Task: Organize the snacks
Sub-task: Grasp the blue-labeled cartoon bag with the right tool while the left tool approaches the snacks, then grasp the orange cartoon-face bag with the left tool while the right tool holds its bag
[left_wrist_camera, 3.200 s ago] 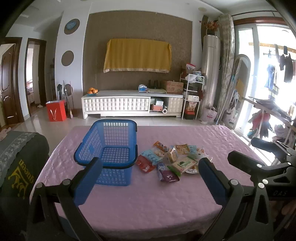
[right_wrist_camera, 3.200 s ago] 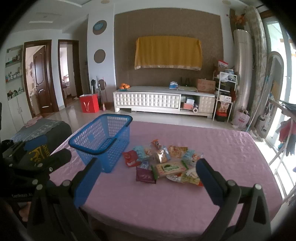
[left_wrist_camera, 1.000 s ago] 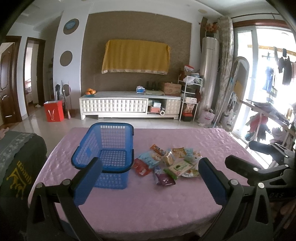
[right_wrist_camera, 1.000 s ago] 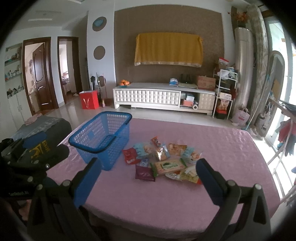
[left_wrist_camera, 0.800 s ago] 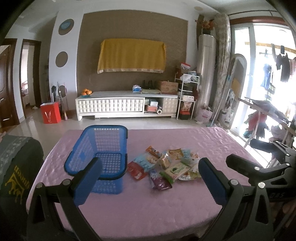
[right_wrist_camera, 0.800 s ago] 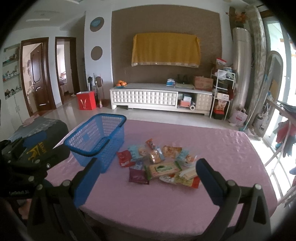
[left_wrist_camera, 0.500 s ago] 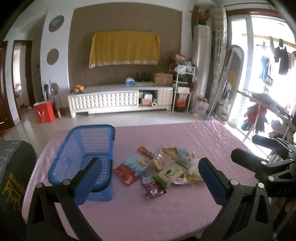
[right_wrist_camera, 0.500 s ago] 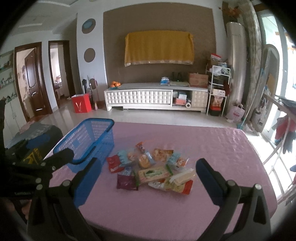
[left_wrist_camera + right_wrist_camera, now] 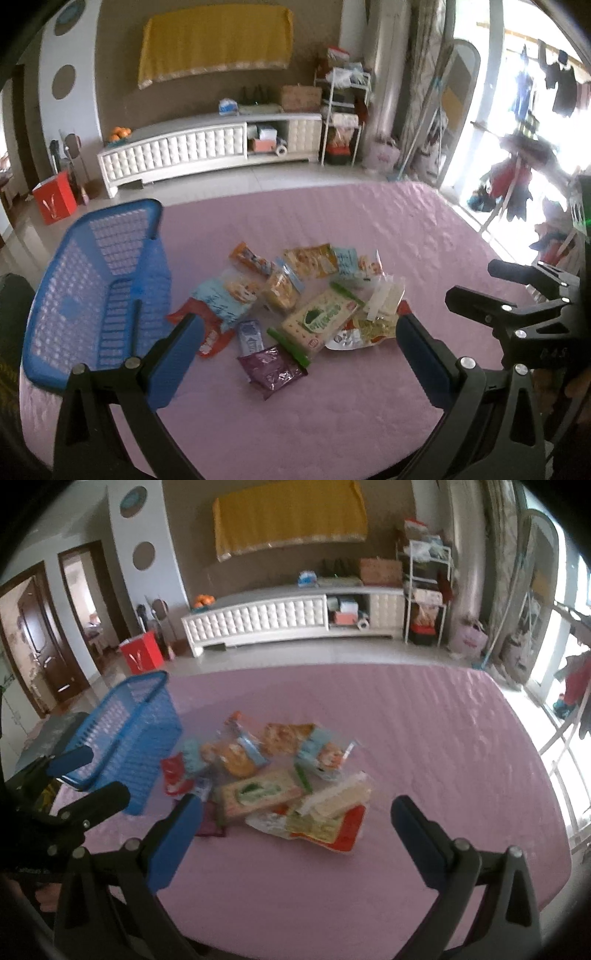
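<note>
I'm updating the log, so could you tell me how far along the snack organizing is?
Nothing looks done: the blue basket holds no snacks. Nothing is in hand; the left gripper and right gripper are open above the table. The whole snack pile is left.

Pink-clothed desk point(image 9: 388, 229) out ahead of the hand-held gripper: blue basket point(image 9: 99, 280) sitting ahead-left, snack packets point(image 9: 295, 295) heaped dead ahead, just beside it.

Snack packets point(image 9: 295, 295) beside blue basket point(image 9: 99, 284)
</note>
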